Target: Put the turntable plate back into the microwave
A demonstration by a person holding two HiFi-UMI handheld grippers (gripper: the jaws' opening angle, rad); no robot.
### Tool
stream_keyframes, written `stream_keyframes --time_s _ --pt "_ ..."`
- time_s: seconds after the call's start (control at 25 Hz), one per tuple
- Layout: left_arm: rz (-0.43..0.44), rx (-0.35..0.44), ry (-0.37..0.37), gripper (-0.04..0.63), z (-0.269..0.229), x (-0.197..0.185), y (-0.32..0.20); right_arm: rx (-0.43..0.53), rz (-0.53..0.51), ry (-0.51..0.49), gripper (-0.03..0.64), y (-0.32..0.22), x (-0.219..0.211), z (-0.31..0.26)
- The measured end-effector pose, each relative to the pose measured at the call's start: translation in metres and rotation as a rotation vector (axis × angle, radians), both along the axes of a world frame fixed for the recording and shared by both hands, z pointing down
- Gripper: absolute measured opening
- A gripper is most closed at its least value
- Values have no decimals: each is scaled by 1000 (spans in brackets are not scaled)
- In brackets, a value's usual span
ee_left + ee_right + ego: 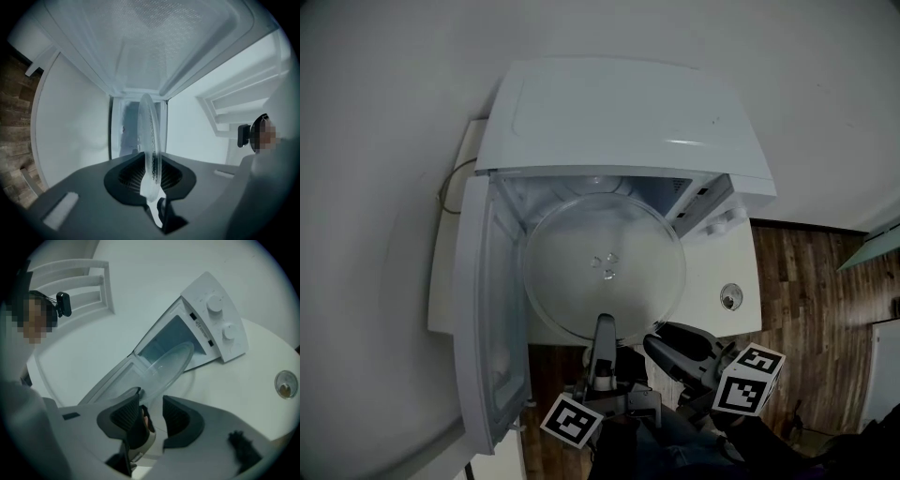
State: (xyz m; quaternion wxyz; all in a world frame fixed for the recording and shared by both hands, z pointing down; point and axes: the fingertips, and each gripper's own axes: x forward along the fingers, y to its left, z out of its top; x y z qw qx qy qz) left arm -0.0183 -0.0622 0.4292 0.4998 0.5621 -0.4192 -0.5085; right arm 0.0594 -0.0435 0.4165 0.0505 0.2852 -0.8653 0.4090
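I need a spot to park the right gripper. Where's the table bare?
Bare tabletop right of the microwave, bordered by its knob panel and the small round object. Crowded: the doorway, filled by the plate held by the left gripper.

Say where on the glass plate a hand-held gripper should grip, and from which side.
Grip the plate by its thin near rim, coming from the open front of the microwave. It is a flat disc, so only its edge fits between jaws; its far side faces the cavity. The left hand-held gripper pinches that rim.
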Motion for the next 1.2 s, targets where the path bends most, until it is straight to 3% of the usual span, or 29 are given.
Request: stream_keyframes --time_s 0.16,0.28,0.4,0.72,1.2 --pt "10 -13 -15 52 16 -8 -14 -35 30 12 148 -2 -4 11" --pt "3 3 -13 52 22 -13 -28 0 14 67 59 -10 -13 16" --pt "-2 2 -27 54 29 -16 -41 19 25 86 17 -20 -16 19" --pt "-13 -4 -23 57 43 -19 -79 81 20 176 9 -38 -21 25" --pt "0 15 -26 57 50 -25 -126 115 30 193 9 -70 -24 29"
